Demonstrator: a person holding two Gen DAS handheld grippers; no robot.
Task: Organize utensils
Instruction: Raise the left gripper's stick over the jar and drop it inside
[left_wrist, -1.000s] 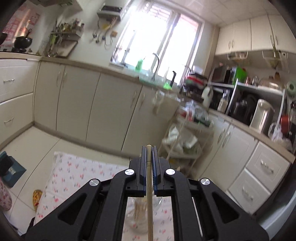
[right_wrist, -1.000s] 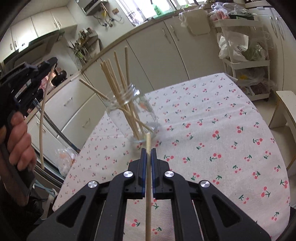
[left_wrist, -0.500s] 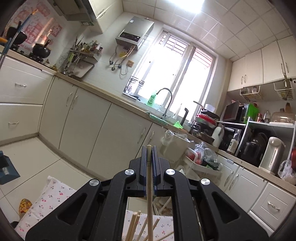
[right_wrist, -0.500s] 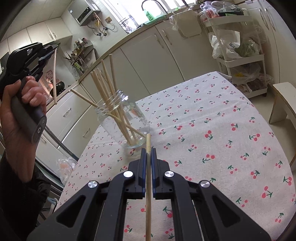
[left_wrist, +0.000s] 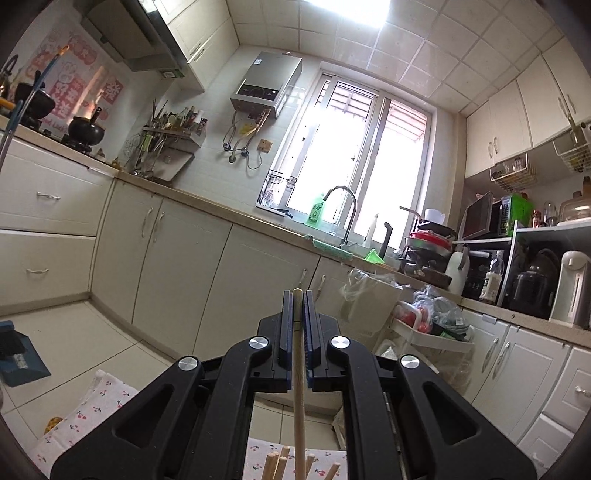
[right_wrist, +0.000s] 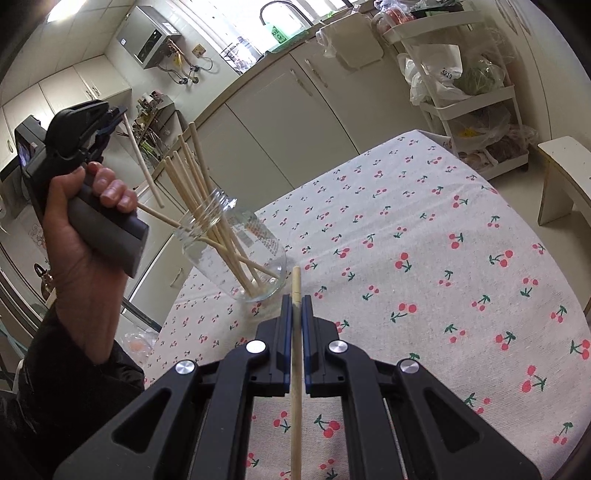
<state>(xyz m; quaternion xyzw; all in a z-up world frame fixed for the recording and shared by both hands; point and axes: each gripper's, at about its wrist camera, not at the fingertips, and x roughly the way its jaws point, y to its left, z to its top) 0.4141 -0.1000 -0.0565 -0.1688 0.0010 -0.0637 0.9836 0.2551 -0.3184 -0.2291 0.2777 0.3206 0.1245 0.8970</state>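
Note:
A clear glass jar (right_wrist: 236, 251) with several wooden chopsticks (right_wrist: 192, 177) stands on the cherry-print tablecloth (right_wrist: 424, 258). My left gripper (left_wrist: 298, 299) is shut on a wooden chopstick (left_wrist: 299, 387) and points up at the kitchen wall. In the right wrist view it (right_wrist: 114, 114) is above and left of the jar, its chopstick (right_wrist: 144, 166) slanting down toward the jar mouth. Chopstick tops (left_wrist: 280, 461) show below it. My right gripper (right_wrist: 295, 306) is shut on another chopstick (right_wrist: 295, 369), just in front of the jar.
Cream cabinets (left_wrist: 177, 258) and a sink with faucet (left_wrist: 343, 214) run along the wall. A white trolley with bags (right_wrist: 472, 85) stands behind the table. A white bench (right_wrist: 565, 177) is at the right. A blue dustpan (left_wrist: 18, 358) lies on the floor.
My left gripper has tilted further upward and moved right toward the jar with its chopstick. My right gripper stays shut on its chopstick and has moved a little closer to the jar.

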